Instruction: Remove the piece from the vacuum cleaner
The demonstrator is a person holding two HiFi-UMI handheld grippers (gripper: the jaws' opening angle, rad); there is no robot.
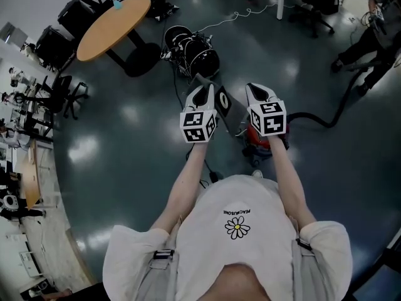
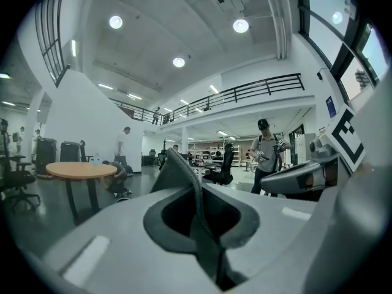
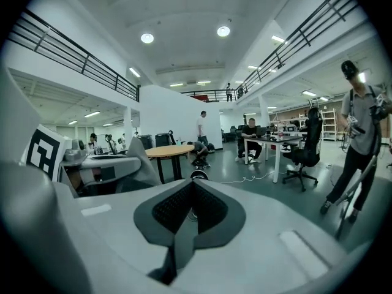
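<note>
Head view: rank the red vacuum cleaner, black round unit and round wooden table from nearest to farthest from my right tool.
1. Red vacuum cleaner, on the floor just under the right tool.
2. Black round unit, ahead and left.
3. Round wooden table, far left.

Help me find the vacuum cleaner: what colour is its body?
The vacuum cleaner body is red, clearest in the head view.

Red vacuum cleaner [image 1: 255,142], orange table [image 1: 113,27]
</note>
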